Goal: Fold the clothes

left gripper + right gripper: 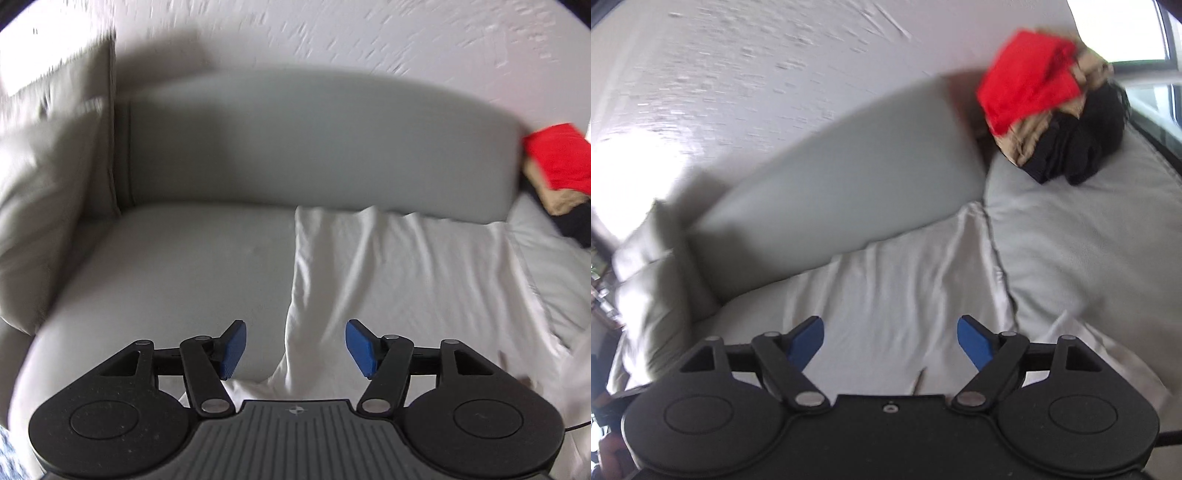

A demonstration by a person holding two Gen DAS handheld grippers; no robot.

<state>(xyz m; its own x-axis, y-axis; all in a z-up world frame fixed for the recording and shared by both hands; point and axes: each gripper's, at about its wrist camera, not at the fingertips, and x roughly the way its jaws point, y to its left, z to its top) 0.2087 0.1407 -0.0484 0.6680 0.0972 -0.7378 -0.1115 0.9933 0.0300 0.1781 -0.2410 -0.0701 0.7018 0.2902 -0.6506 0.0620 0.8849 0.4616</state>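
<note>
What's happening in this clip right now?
A person is folding clothes on a grey sofa. A white garment lies spread on the seat. The left gripper and right gripper are both open above it, gripping nothing. A pile of red, tan and black clothes sits at the far right.

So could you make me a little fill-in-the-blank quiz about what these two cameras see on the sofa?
1. Both the left gripper and the right gripper have jaws that are ____.
2. The top garment in the pile of clothes is coloured ____.
3. The crumpled white cloth lies spread on the grey ____.

Missing words: open; red; sofa
</note>
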